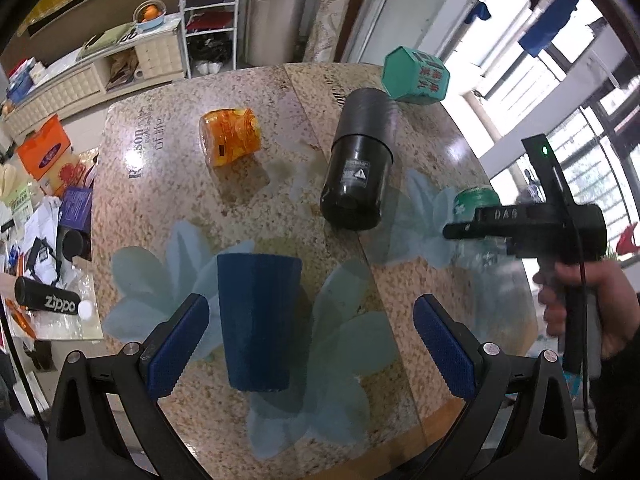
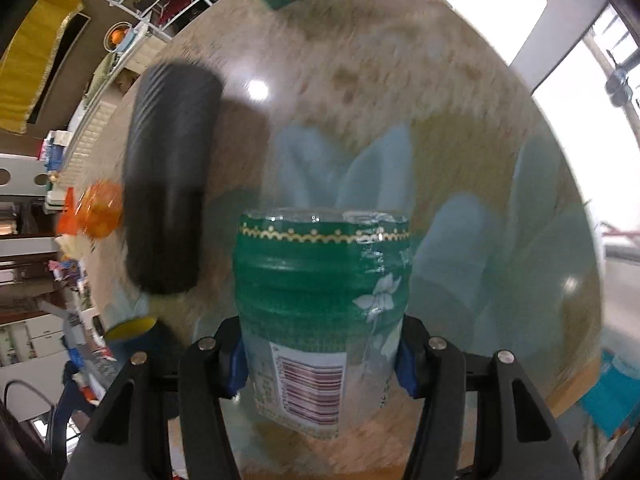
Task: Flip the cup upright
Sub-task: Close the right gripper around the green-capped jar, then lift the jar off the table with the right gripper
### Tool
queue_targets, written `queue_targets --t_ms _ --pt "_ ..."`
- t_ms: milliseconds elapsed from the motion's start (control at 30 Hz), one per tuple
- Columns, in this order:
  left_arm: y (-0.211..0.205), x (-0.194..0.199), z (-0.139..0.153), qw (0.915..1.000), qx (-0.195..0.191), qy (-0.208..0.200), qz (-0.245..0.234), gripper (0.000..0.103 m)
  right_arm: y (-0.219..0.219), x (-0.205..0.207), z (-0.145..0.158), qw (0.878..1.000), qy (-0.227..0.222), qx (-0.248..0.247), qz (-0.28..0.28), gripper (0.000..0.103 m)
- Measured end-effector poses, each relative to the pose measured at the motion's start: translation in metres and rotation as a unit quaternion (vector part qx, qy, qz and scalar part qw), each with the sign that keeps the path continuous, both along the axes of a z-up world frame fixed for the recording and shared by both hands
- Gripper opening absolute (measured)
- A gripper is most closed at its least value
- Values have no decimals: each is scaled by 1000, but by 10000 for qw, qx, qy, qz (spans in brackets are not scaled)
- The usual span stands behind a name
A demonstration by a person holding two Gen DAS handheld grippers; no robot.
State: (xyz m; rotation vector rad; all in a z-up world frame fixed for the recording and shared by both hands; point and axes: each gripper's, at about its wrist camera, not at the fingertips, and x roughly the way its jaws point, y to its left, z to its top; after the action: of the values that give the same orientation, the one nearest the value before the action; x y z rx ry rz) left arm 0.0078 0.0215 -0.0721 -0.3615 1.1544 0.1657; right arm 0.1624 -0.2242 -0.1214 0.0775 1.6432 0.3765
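Observation:
A clear cup with a green patterned print and a barcode label (image 2: 324, 312) fills the right wrist view; my right gripper (image 2: 320, 364) is shut on its lower part, above the table. The view is motion-blurred. In the left wrist view the same cup (image 1: 476, 204) shows behind the right gripper's body at the table's right side. A dark blue ribbed cup (image 1: 256, 320) stands on the table between the fingers of my left gripper (image 1: 312, 344), which is open wide and does not touch it.
On the round speckled table (image 1: 168, 184) are a black cylinder (image 1: 360, 164) lying down, an orange jar (image 1: 230, 136) on its side and a teal hexagonal box (image 1: 416, 74) at the far edge. A cluttered side table (image 1: 52, 232) stands to the left.

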Motion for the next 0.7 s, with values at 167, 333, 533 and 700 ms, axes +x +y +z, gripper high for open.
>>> queue_targets --t_ms 167,333,533,700 --pt "-3 -13 -4 9997 18 11 -242 103 -6 -52 -1 9994 261 172 -149 55" --pt "-6 -28 -12 9992 75 85 -382 103 -2 -86 -3 9994 220 87 -255 55" --pt "-3 -44 -29 9987 19 361 -350 103 10 -103 -17 9994 353 -32 -36 55" --pt "-2 -52 -36 9986 -28 413 -334 103 23 -105 -23 9993 349 -136 72 56"
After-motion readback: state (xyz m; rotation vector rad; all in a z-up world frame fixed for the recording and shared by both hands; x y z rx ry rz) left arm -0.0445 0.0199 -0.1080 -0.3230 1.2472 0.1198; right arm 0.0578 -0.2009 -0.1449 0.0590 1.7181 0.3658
